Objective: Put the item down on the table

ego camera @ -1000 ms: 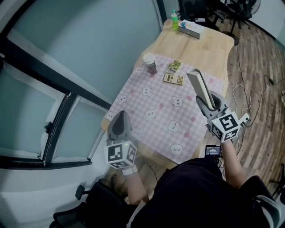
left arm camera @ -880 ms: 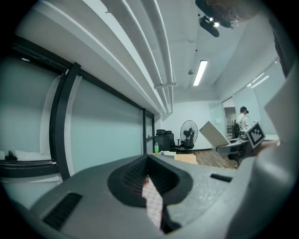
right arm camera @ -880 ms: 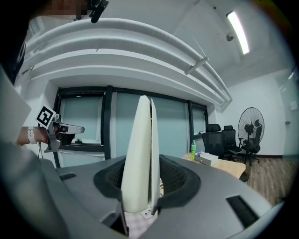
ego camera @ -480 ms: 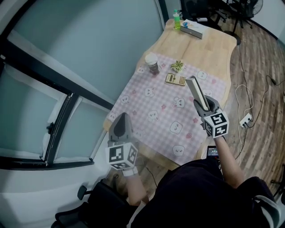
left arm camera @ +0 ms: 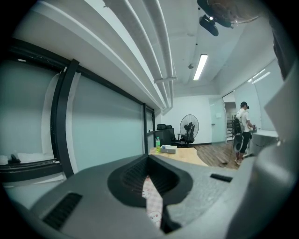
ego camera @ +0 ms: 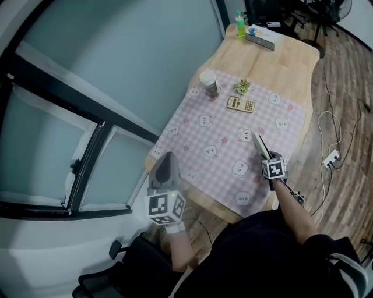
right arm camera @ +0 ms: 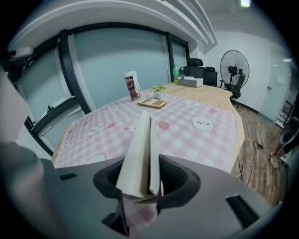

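Head view: right hand-held gripper (ego camera: pixel 266 156) is pinching the item (ego camera: pixel 260 145), a flat cream slab (a remote or folded card, hard to say at this size). The slab is pointing out over the pink checked cloth (ego camera: pixel 215 145) near the tabletop's (ego camera: pixel 274 64) right-hand edge. That looks like the drop zone: open cloth, well apart from everything else. Whether the far end is touching the cloth yet, I can't tell from here. Left hand-held gripper (ego camera: pixel 167 158) is hanging off the near left corner, clear of the work and apparently just parked. Containers are all sitting at the far end: a lidded cup (ego camera: pixel 208 82) with its contents hidden, a green bottle (ego camera: pixel 239 16) and a box (ego camera: pixel 260 36) beside it. A small plant (ego camera: pixel 242 87) and a calculator (ego camera: pixel 240 105) are lying near the cup. Left gripper view: the jaws are pressing together with nothing between them, only a sliver of cloth showing through the slit below the tips. Right gripper view: the jaws are clamping the slab on its flat faces at the near end. The rest is sticking forward and angling down toward the cloth. The task is looking close but not done, and I'd want the slab flat on the cloth before the jaws let go.
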Demonstrator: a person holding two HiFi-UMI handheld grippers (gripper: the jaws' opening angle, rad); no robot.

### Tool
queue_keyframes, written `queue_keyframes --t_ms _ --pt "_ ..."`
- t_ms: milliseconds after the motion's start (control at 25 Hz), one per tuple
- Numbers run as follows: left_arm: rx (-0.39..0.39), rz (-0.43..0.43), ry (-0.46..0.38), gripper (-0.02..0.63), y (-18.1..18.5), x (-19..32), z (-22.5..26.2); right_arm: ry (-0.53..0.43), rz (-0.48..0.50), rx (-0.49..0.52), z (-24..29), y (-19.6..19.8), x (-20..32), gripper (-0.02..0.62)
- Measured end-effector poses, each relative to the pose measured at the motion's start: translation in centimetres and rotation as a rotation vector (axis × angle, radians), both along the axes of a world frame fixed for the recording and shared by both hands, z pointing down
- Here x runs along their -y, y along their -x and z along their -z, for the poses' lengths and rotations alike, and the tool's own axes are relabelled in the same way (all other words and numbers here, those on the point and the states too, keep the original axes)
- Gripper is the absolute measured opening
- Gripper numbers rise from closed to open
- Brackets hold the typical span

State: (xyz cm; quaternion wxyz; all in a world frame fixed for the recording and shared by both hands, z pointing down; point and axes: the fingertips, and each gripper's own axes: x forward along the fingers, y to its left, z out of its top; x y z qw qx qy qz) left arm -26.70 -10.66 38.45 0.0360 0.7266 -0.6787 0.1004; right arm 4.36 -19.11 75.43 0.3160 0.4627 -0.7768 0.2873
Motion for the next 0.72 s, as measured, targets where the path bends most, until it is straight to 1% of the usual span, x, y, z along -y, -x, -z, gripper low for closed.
queue_keyframes --t_ms 40,120,240,400,480,720 --pt "0.003 0.002 0.003 -0.002 0.14 -0.08 0.01 0.014 -0.004 -0.005 -0.82 -0.13 -0.28 0.166" --pt "0.007 0.011 0.007 -0.002 0.59 -0.26 0.03 0.013 -0.005 0.016 -1.62 0.13 -0.44 0.167" --pt "0.011 0.019 0.010 -0.002 1.01 -0.14 0.05 0.006 -0.017 0.026 -1.65 0.24 -0.15 0.166" --pt "0.012 0.011 0.013 -0.002 0.66 0.07 0.00 0.012 -0.022 0.027 -1.00 0.24 -0.29 0.167" --pt "0.012 0.006 0.013 -0.002 0.42 0.14 -0.04 0.022 -0.028 0.023 -1.32 -0.01 -0.40 0.166" --pt "0.014 0.006 0.011 -0.002 0.44 -0.04 0.21 0.010 -0.012 0.000 -1.33 0.03 -0.40 0.167"
